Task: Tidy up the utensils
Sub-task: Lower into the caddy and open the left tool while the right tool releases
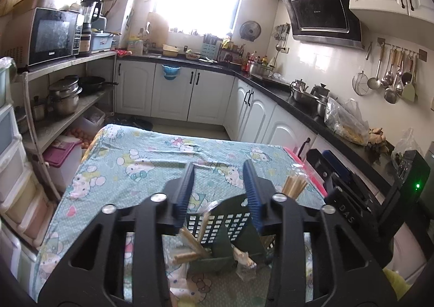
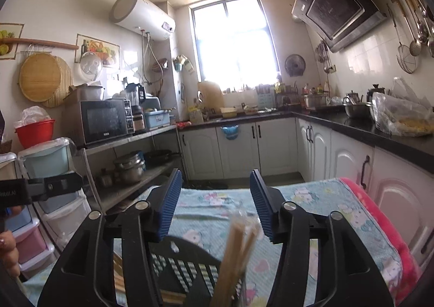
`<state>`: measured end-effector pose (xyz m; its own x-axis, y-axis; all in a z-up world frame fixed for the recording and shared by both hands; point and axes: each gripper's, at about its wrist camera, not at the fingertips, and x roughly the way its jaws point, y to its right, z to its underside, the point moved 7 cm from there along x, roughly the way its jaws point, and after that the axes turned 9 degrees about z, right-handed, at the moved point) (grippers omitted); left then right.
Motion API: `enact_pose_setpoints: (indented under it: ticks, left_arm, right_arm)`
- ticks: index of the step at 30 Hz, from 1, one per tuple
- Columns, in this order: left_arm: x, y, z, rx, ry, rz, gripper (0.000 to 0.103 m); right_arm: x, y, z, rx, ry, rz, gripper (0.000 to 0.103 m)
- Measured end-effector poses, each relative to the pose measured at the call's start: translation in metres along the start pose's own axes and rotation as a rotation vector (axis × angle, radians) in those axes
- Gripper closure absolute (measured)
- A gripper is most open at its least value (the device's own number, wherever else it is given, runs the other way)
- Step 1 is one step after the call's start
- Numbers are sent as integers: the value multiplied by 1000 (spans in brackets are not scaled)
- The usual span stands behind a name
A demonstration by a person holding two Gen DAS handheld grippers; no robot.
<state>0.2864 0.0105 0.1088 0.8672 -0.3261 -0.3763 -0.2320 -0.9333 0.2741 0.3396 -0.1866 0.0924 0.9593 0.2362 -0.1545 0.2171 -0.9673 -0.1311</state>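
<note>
A dark perforated utensil holder [image 1: 230, 228] stands on the cartoon-print tablecloth [image 1: 152, 160], just under my left gripper [image 1: 218, 168], which is open and empty above it. Wooden chopsticks in clear wrap [image 1: 294, 184] stand upright in the holder's right side, and more wrapped chopsticks [image 1: 191, 241] lean at its left. In the right wrist view the holder [image 2: 184, 260] sits below my right gripper [image 2: 215, 178], which is open and empty. The upright chopsticks [image 2: 238, 250] rise between its fingers without touching them. The right gripper's body [image 1: 350, 184] shows beside the holder in the left wrist view.
A pink towel [image 2: 379, 220] edges the table's right side beside white cabinets [image 2: 347, 165] under a black counter. A metal shelf [image 1: 62, 106] with pots and a microwave, and plastic drawers [image 1: 13, 171], stand left. The left gripper's body [image 2: 40, 187] shows at left.
</note>
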Motion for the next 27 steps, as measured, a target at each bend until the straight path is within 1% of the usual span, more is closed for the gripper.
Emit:
enact_pose_setpoints:
  ticks: [1,3,7,9,10,12,15,16,18,21,27]
  left_arm:
    - [-1,1,1,1,-1,1,69]
    - [-3,3,4,4,-6,5,61]
    - [-11,7,11,4,-7,20,50]
    - [-15,9,14,5,-7,24,39]
    - [-17,10,16,8,-7,23,35]
    - [-21,12,21,11,-8,24,25]
    - [-27,14,28,14,-12,22,15]
    - [-28,15,30,18,-13,23,14]
    - [-32,18,35,27,-12,20,11]
    - [-40,20,44,32,-10,15,11]
    - [-52,15,66,2,-17,4,11]
  right_arm:
    - [-4,3,2,-2,-12,8,51]
    - [-9,5,6,-3,-28,8,49]
    - [-23,9,13,-17,-53,11,46]
    - [-29,10,19,-28,-74,13,41]
    - [-31,10,22,-31,-87,11,39]
    - [-37,10,27,-34,-103,11,32]
    - [-46,11,37,-45,-125,17,29]
    - [-49,12,39,-47,-129,18,28]
    - [-57,12,44,-49,-138,18,23]
    - [-66,10,51,-50,-158,8,17]
    - [-82,3,64,-88,-193,-2,12]
